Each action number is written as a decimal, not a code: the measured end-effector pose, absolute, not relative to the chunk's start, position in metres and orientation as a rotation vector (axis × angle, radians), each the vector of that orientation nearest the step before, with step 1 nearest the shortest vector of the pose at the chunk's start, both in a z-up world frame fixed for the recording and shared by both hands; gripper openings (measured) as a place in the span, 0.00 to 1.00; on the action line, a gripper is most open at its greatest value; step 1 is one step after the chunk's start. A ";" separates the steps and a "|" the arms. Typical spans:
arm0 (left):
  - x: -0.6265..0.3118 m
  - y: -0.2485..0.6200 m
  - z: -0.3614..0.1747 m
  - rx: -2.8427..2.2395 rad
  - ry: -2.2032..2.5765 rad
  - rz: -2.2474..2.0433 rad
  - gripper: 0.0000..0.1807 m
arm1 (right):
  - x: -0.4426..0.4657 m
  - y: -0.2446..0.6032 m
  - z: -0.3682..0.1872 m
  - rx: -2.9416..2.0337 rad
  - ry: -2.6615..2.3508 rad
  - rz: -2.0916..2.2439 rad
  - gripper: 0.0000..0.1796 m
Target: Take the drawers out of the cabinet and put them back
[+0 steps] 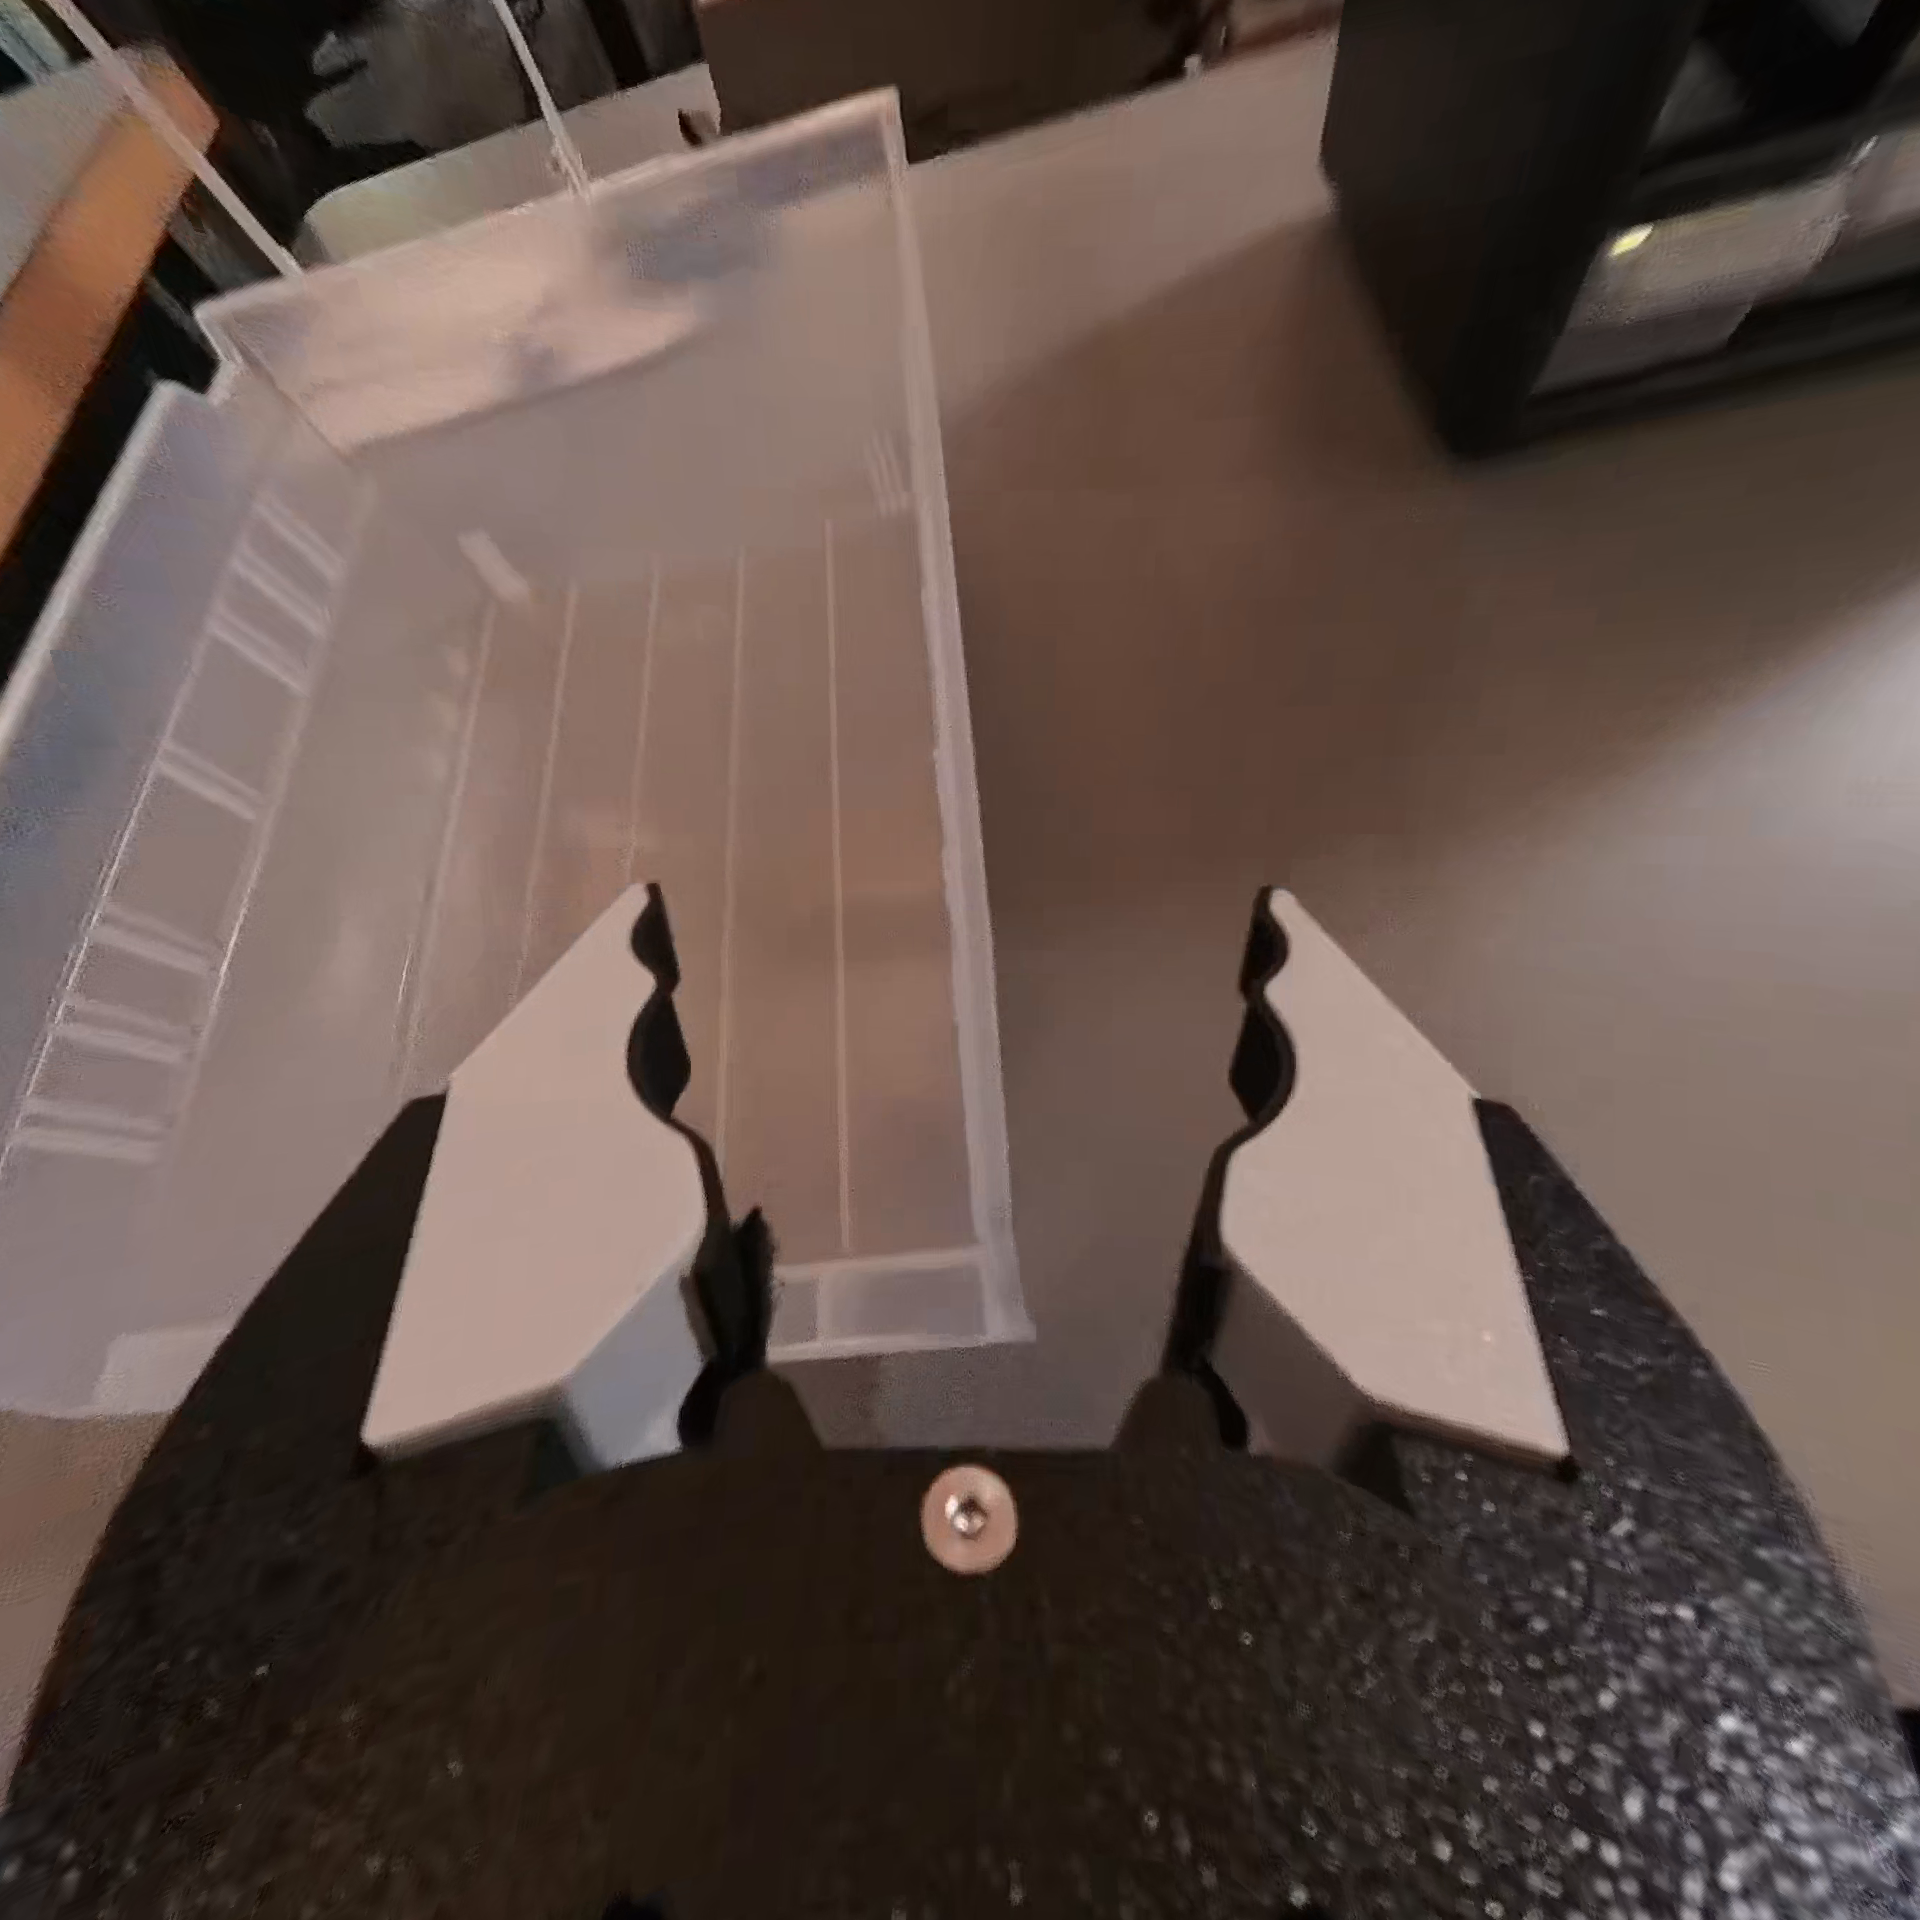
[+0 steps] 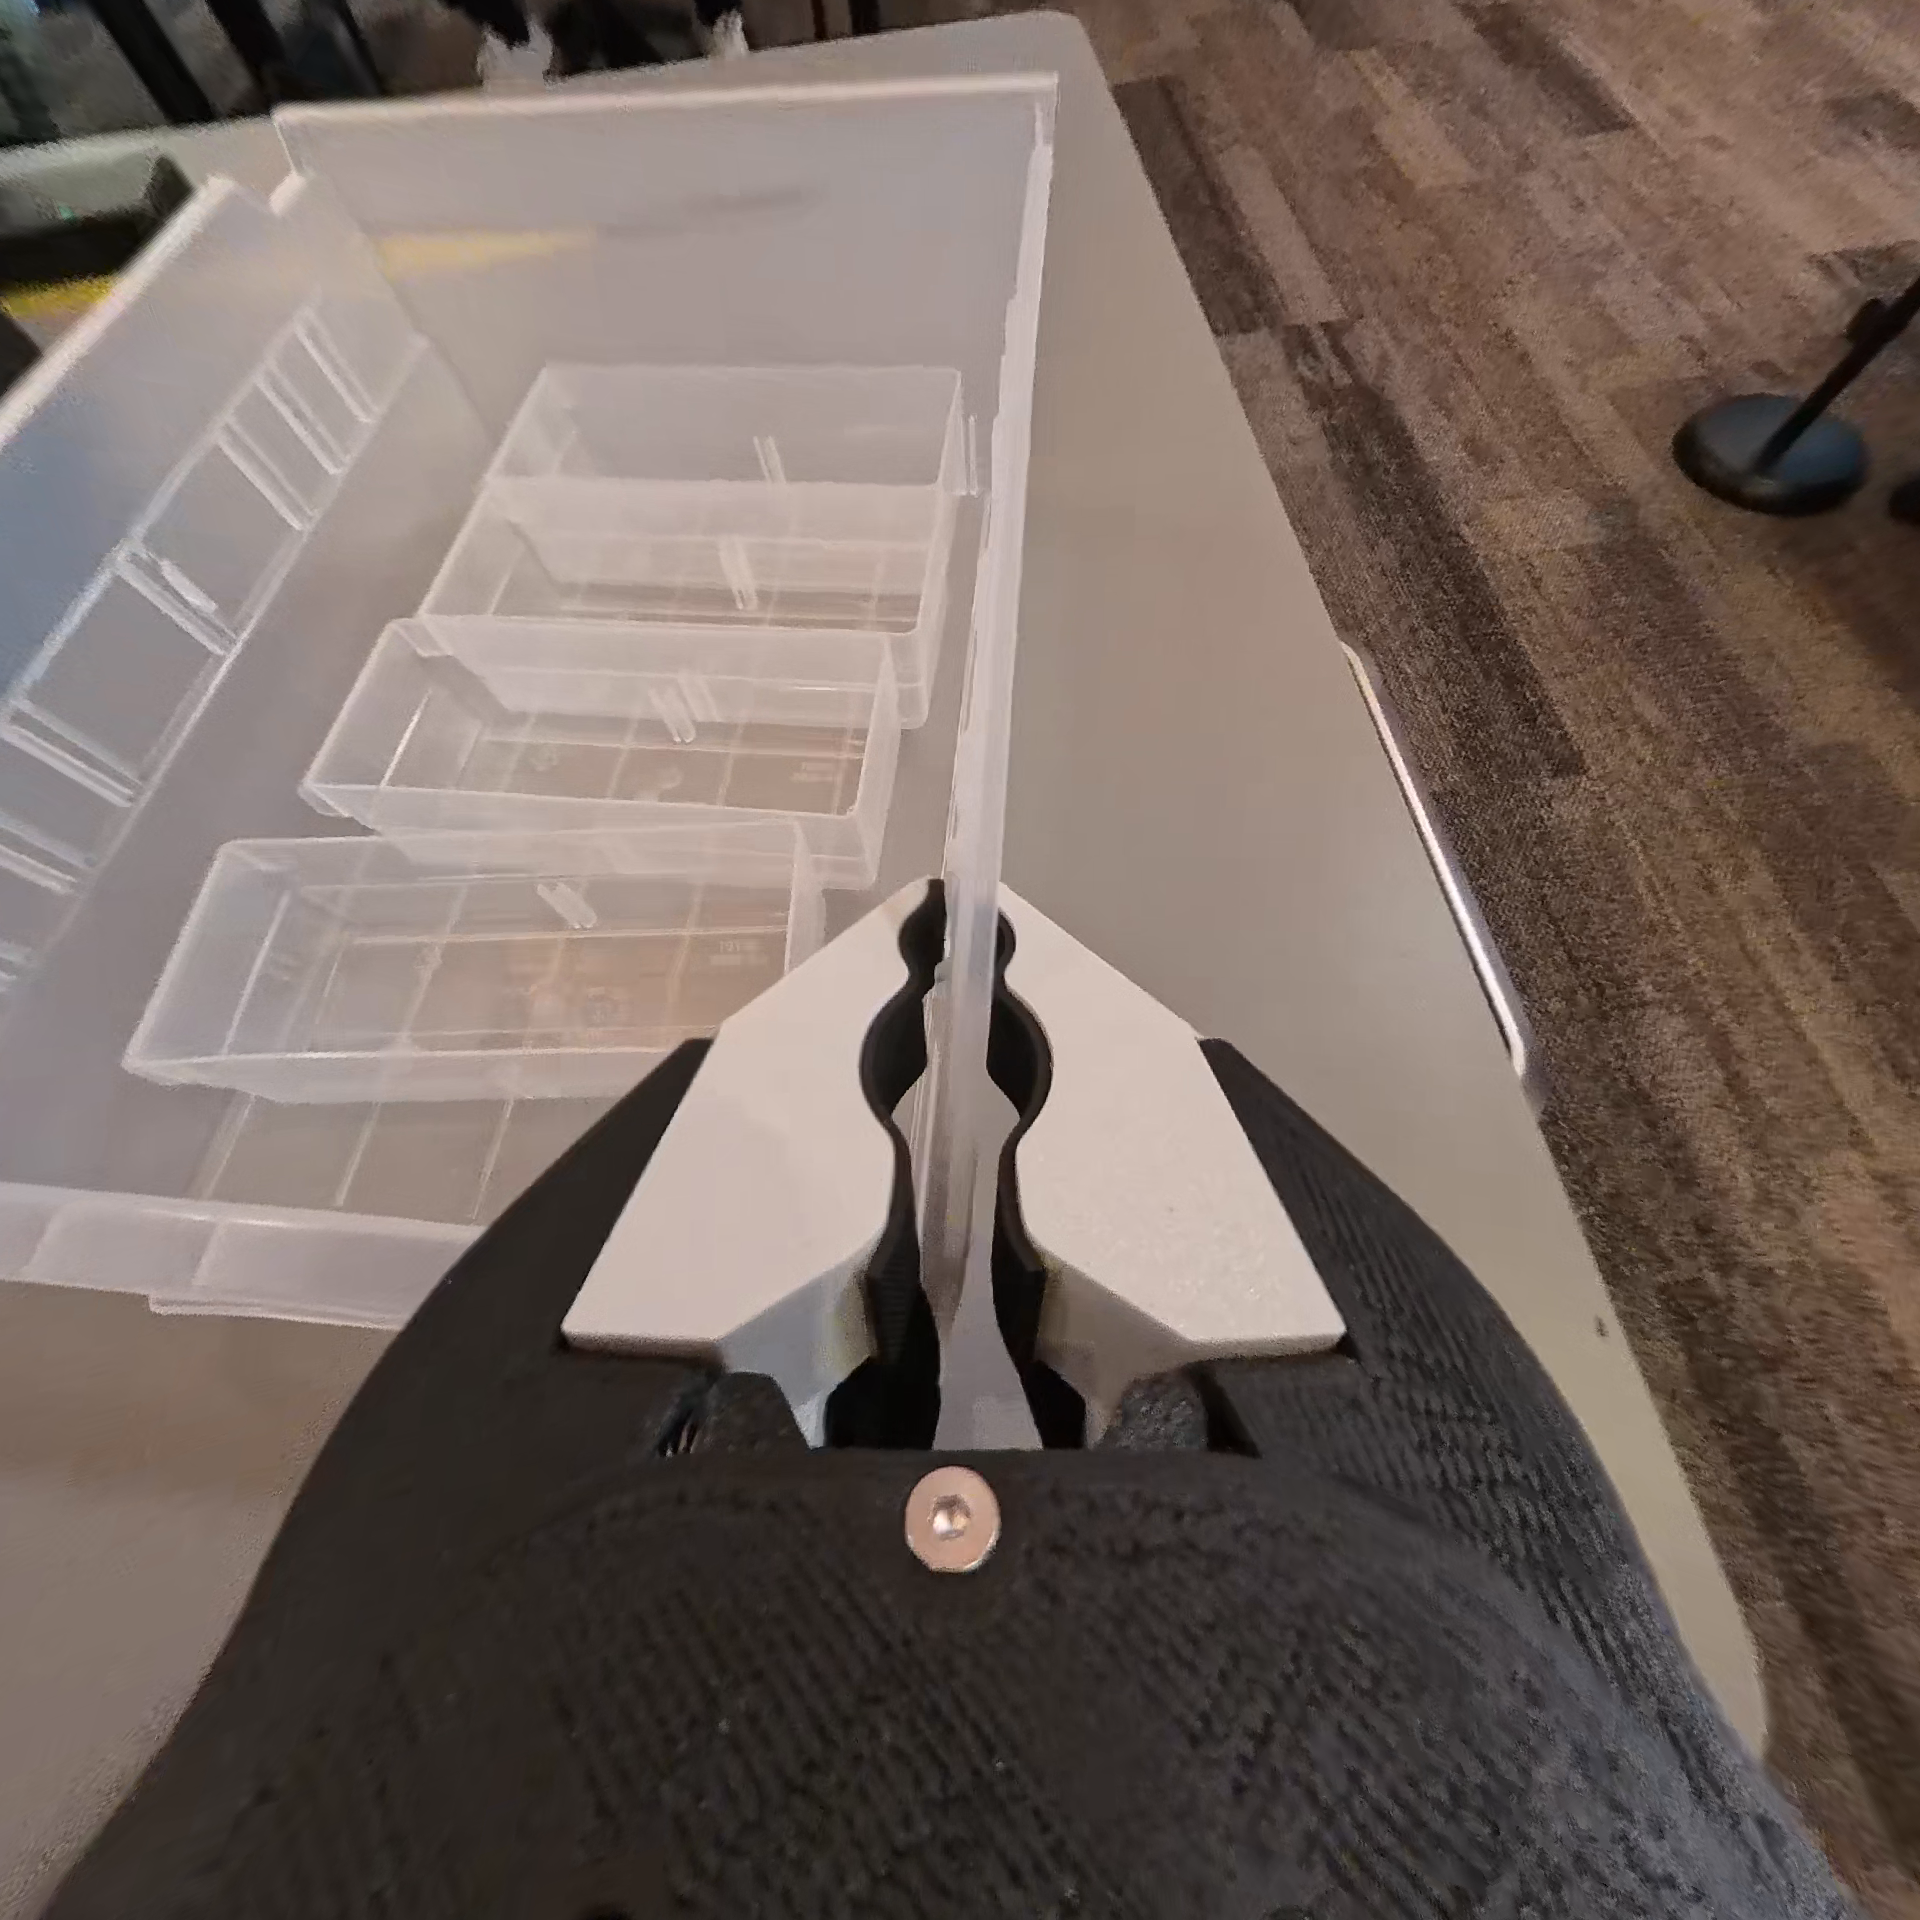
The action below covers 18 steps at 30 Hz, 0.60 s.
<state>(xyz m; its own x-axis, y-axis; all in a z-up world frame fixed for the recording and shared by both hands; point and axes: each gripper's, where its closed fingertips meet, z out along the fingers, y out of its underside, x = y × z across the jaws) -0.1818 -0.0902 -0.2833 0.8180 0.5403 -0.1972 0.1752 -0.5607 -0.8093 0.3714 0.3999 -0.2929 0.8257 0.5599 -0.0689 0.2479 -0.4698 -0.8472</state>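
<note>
Our right gripper point(image 2: 961, 966) is clamped on the right side wall of the translucent plastic cabinet point(image 2: 665, 197), which lies on its back on the grey table point(image 2: 1195, 727) with its open face up. Our left gripper point(image 1: 956, 997) has its jaws spread wide and holds nothing; it hovers over the cabinet's near right corner point(image 1: 997, 1299), the wall edge between its fingers but untouched. Four clear small drawers point(image 2: 623, 748) sit loose inside the right bay of the cabinet, lying crosswise and partly overlapping, not in their slots; all look empty. The nearest drawer point(image 2: 468, 956) is just left of the clamped wall. The left bay shows ribbed slot dividers point(image 2: 177, 582) with nothing clearly in them. In the left wrist view the bay under the gripper looks bare, but blur hides detail. We judge this plastic as thin, light, stiff but somewhat flexy and slick, so the wall may bow or slip under a hard pinch; the drawers likely crack if squeezed hard. The best hold on a drawer is probably a short end wall or rim, pinched across its thickness. A dark box-like unit point(image 1: 1621, 208) stands on the table far right, well apart. Patterned carpet floor point(image 2: 1558, 312) lies beyond the table edge.
</note>
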 end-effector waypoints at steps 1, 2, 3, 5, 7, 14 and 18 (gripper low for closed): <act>-0.183 -0.092 -0.287 -2.156 -0.509 0.565 0.54 | 0.373 0.398 -0.293 -2.080 -0.625 0.422 0.02; -0.184 -0.093 -0.288 -2.159 -0.486 0.583 0.45 | 0.374 0.397 -0.293 -2.088 -0.657 0.438 0.02; -0.185 -0.094 -0.288 -2.153 -0.456 0.610 0.34 | 0.376 0.396 -0.293 -2.089 -0.699 0.461 0.02; -0.190 -0.098 -0.285 -2.138 -0.409 0.692 0.21 | 0.381 0.396 -0.293 -2.085 -0.796 0.527 0.02; -0.193 -0.101 -0.286 -2.135 -0.409 0.731 0.16 | 0.387 0.397 -0.293 -2.073 -0.901 0.600 0.02; -0.192 -0.098 -0.300 -2.183 -0.374 0.729 0.04 | 0.379 0.400 -0.293 -1.980 -1.246 0.842 0.02; -0.190 -0.096 -0.297 -2.150 -0.355 0.755 0.02 | 0.354 0.388 -0.293 -1.901 -1.410 0.970 0.02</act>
<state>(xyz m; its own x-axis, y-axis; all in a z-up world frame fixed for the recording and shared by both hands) -0.1902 -0.0958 -0.2971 0.7812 0.4828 -0.3957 -0.0029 -0.6310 -0.7758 0.3537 0.3880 -0.2926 0.1788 0.9605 -0.2133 0.5423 -0.2771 -0.7931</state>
